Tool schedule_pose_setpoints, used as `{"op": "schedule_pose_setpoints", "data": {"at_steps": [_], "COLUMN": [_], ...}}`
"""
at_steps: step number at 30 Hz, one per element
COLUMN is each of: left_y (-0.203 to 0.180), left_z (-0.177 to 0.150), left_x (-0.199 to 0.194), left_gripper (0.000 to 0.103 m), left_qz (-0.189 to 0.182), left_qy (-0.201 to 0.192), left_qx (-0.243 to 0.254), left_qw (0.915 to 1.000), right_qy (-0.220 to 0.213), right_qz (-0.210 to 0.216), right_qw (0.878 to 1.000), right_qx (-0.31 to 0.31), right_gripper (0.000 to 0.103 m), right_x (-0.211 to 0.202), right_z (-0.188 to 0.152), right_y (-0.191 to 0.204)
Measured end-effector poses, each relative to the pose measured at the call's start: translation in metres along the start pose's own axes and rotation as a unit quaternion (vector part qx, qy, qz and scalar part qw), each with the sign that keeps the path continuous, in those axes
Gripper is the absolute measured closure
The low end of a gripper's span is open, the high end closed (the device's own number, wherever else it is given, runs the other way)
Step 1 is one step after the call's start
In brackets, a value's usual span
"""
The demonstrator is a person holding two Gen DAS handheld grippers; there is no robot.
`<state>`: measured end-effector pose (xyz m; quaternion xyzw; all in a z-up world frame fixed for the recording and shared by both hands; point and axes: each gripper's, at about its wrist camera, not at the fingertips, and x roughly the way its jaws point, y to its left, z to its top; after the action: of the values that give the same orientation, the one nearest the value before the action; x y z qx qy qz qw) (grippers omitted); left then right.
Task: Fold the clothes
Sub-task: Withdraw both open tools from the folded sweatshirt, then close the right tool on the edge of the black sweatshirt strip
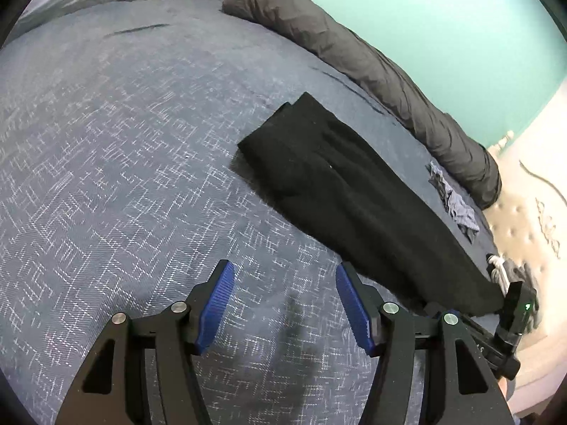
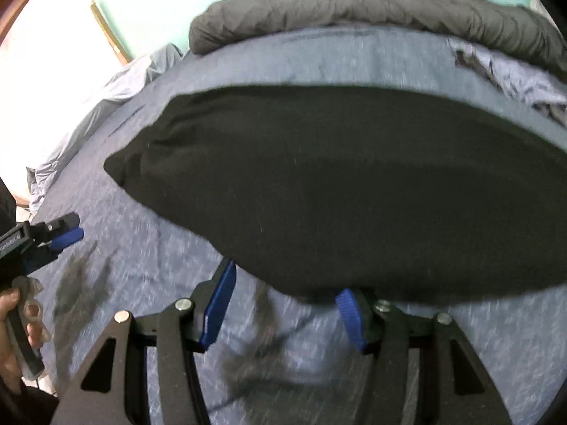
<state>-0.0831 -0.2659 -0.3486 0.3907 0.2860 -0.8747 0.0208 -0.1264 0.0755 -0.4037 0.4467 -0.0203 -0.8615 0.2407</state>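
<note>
Lying flat on a blue patterned bedspread [image 1: 124,159], a black garment [image 1: 340,191] is seen folded into a long narrow band that runs from the centre of the left wrist view down toward its lower right. In the right wrist view the same garment fills the middle of the frame as a wide dark shape, its left end tapering to a point at centre left. The left gripper [image 1: 285,304] is held at the bottom centre of its own view with its blue-padded jaws spread wide apart; nothing is gripped between them, and only bedspread is seen in the gap. The right gripper [image 2: 287,313] is likewise spread wide at the bottom centre of its view, with nothing clamped; its right finger tip is met by the near edge of the garment, while whether cloth is actually touched cannot be told through the blur. At the lower left edge of the right wrist view, the left gripper is seen from the side, held by a hand [image 2: 17,322]. A rolled grey duvet [image 1: 354,56] is laid along the far edge of the bed, against a pale green wall [image 1: 443,14]. A small crumpled grey-blue cloth [image 1: 452,200] is seen near the duvet, apart from the black garment.
</note>
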Motion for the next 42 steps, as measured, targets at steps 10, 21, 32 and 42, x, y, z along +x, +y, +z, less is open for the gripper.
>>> {"op": "schedule_pose_setpoints", "data": {"at_steps": [10, 21, 32, 42], "left_y": [0.0, -0.002, -0.004, -0.005], "left_z": [0.0, 0.0, 0.001, -0.001], "left_x": [-0.002, -0.002, -0.002, -0.001], "left_gripper": [0.039, 0.039, 0.039, 0.039], "left_qz": [-0.006, -0.008, -0.008, -0.007], "left_qy": [-0.006, -0.004, -0.003, 0.002], "left_qx": [-0.003, -0.001, 0.002, 0.005], "left_qw": [1.0, 1.0, 1.0, 1.0], "right_qy": [-0.055, 0.023, 0.031, 0.068], "right_qz": [0.041, 0.039, 0.014, 0.065], "right_qw": [0.996, 0.999, 0.994, 0.986], "right_qx": [0.055, -0.008, -0.108, -0.136], "right_gripper": [0.047, 0.044, 0.088, 0.099], "right_x": [-0.008, 0.027, 0.025, 0.011], "right_z": [0.039, 0.019, 0.02, 0.01], "right_y": [-0.012, 0.004, 0.009, -0.004]}}
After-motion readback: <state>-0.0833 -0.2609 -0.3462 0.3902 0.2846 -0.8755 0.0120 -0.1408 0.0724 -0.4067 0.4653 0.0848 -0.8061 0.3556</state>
